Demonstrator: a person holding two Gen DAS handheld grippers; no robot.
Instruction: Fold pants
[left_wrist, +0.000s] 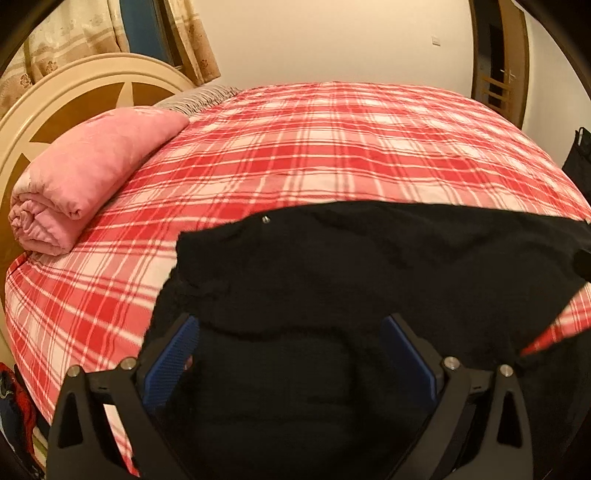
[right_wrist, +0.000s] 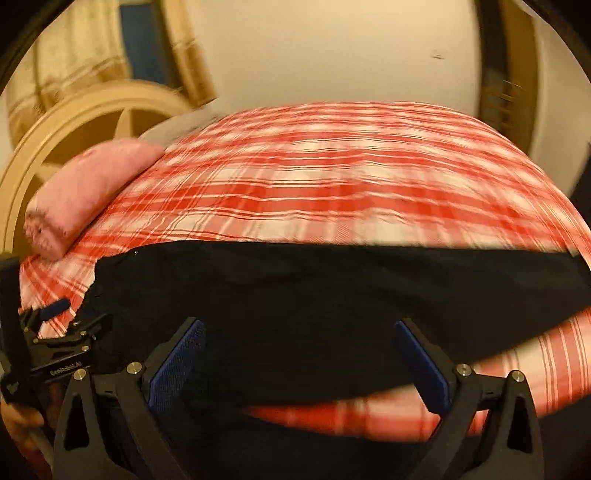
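Black pants (left_wrist: 369, 266) lie on the near part of a bed with a red and white plaid cover (left_wrist: 332, 147). A small metal button (left_wrist: 265, 220) shows at their far left corner. My left gripper (left_wrist: 291, 328) is open, its blue pads (left_wrist: 173, 354) wide apart over the waist end of the pants. In the right wrist view, which is blurred, the pants (right_wrist: 314, 295) stretch across the frame. My right gripper (right_wrist: 299, 332) is open above them. The left gripper (right_wrist: 55, 332) shows at the left edge there.
A folded pink blanket (left_wrist: 85, 177) lies at the bed's far left by a cream and brown headboard (left_wrist: 74, 88). Curtains (left_wrist: 74, 33) hang behind it. A wooden door (left_wrist: 506, 66) is at the far right. Dark items (left_wrist: 580, 162) hang by the bed's right side.
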